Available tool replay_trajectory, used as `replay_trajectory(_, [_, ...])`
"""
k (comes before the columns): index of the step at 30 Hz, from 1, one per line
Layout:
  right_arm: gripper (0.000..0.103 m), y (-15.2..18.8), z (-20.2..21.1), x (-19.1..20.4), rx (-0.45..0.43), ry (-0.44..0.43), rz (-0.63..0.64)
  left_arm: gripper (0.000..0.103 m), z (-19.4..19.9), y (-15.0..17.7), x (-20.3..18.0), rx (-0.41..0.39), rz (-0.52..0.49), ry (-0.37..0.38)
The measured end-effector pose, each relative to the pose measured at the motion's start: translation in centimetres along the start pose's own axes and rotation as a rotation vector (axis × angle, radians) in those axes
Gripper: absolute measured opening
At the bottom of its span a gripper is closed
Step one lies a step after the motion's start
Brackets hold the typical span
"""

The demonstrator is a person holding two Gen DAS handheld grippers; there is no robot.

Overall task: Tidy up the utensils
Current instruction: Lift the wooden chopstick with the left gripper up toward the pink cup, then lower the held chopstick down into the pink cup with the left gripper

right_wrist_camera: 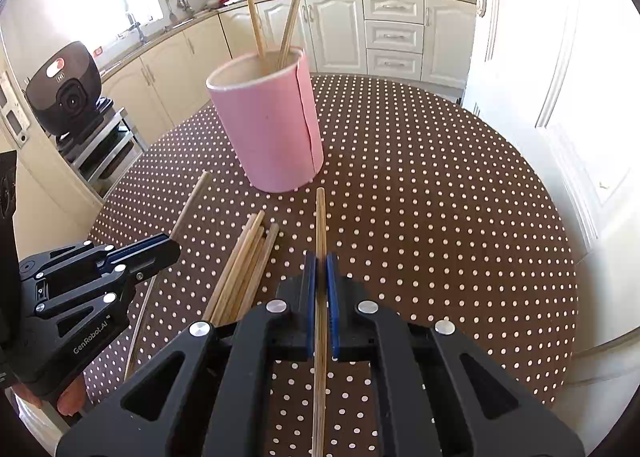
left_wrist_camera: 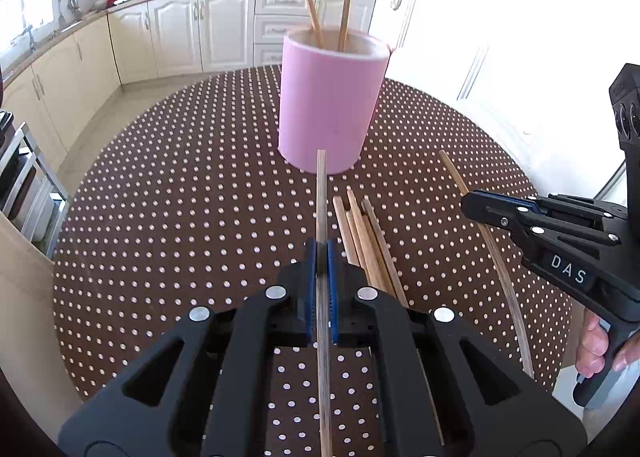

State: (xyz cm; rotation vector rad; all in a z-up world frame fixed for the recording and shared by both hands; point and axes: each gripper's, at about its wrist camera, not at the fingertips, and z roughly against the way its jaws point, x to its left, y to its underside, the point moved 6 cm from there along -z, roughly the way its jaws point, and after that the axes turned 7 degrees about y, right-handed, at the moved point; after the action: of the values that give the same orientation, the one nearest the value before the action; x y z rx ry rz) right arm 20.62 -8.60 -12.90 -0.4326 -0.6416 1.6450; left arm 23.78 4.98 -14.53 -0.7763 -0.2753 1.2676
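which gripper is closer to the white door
Right. The right hand-held gripper is on the side by the door; the left hand-held gripper is across the pile from it.

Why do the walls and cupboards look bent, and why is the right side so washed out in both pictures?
Left wrist view: the fisheye lens bows the cabinets and rounds the table; daylight blows out the door. Right wrist view: the same bending, the door is overexposed, while the pink holder and the held chopstick stay sharp.
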Motion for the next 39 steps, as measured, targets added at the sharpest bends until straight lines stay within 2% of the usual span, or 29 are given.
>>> replay_trajectory(17, [0.004,-2.0,2.3,0.5,-0.079,-0.047,-0.042,0.006,3.6,-1.9,-1.6,-0.124,-0.047,0.005])
replay_trajectory(39, [0.004,-3.8,5.3,0.1,-0.182,-0.064,-0.051,0.006,6.0,-3.8,-1.9,-0.228,-0.028,-0.022])
